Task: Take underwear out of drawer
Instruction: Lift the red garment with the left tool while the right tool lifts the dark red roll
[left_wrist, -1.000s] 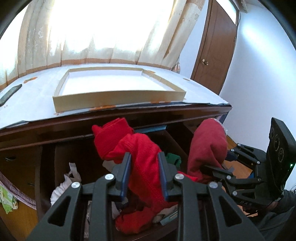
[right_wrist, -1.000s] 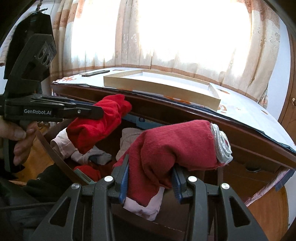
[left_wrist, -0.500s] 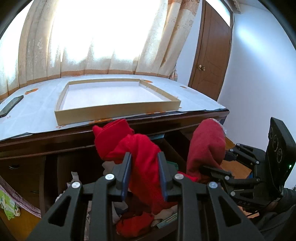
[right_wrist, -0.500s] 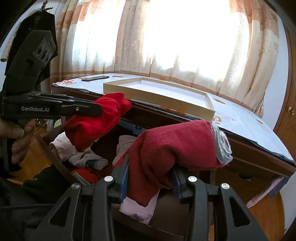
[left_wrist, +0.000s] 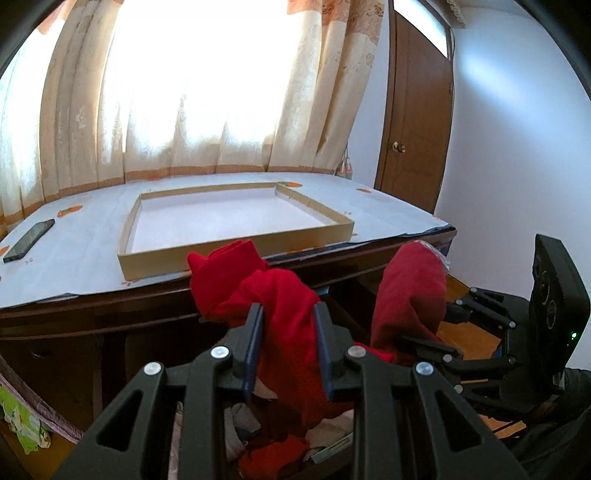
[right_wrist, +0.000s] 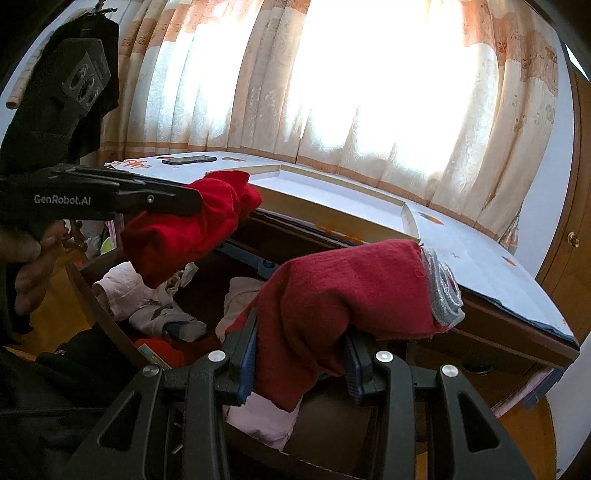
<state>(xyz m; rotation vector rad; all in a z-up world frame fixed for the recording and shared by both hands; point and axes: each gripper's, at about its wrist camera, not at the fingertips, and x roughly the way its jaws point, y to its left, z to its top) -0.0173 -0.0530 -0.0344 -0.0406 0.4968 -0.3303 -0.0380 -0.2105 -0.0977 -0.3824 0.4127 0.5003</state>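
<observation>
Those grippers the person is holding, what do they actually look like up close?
Each is matt black plastic with angular, cut-out struts, silver screw heads at the joints and blue pads inside the fingers. The left gripper carries white "GenRobot.AI" lettering and a block with two round lenses; the right gripper shows a small green light on its block. The person wears dark sleeves.

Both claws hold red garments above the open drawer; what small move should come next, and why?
Probably carry both forward over the cardboard tray on the desk. The left claw grips the bright red underwear, the right claw the dark red garment, both lifted off the drawer pile.
</observation>
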